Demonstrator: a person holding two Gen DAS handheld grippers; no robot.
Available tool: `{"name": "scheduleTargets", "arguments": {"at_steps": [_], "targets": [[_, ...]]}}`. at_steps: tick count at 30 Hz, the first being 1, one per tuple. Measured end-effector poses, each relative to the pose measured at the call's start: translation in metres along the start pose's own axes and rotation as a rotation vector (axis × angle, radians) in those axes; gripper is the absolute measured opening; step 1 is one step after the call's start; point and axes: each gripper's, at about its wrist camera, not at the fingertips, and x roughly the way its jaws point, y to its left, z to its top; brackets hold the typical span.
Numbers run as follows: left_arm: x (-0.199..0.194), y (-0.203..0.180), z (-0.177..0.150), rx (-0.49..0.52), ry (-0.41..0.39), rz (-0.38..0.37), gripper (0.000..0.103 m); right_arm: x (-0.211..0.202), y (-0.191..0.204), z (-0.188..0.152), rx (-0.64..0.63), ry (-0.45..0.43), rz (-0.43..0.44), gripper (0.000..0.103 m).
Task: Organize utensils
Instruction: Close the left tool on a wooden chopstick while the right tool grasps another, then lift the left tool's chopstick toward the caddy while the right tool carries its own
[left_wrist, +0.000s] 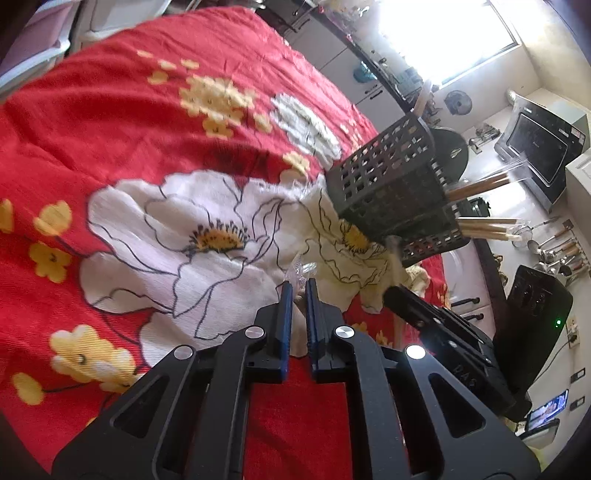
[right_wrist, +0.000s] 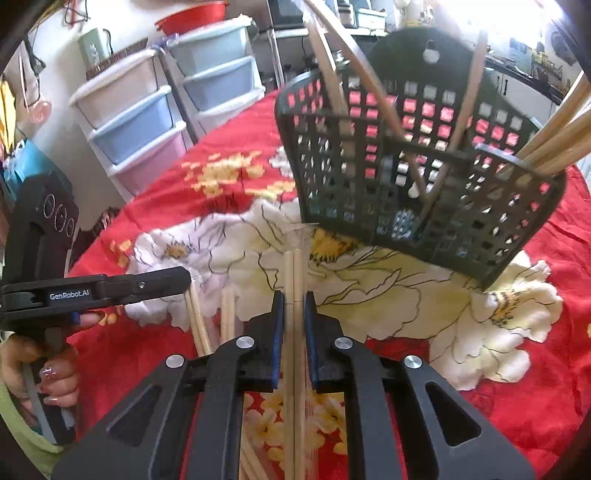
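Observation:
A black lattice utensil holder (right_wrist: 417, 166) stands on the red floral tablecloth (right_wrist: 229, 177), with several wooden chopsticks (right_wrist: 550, 140) sticking out of it. It also shows in the left wrist view (left_wrist: 391, 184). My right gripper (right_wrist: 294, 295) is shut on a pair of wrapped wooden chopsticks (right_wrist: 293, 273), whose tips point at the holder's base. My left gripper (left_wrist: 299, 286) is nearly shut, on what looks like clear wrapper (left_wrist: 301, 269) and a pale stick. More chopsticks (right_wrist: 199, 321) lie on the cloth beside it.
Plastic drawer units (right_wrist: 147, 114) stand beyond the table's far edge. A kitchen counter with a microwave (left_wrist: 539, 144) and hanging ladles (left_wrist: 554, 251) is on the right in the left wrist view. My right gripper's body (left_wrist: 443, 325) is close beside the left one.

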Motion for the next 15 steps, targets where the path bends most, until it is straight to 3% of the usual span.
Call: {"name": "scheduleTargets", "arguments": {"at_steps": [15], "targets": [[-0.036,-0.043,0.010,0.098,-0.113,-0.019,0.003,-0.068,-0.014,0.009,0.064,-0.191,0.007,0.011]]}}
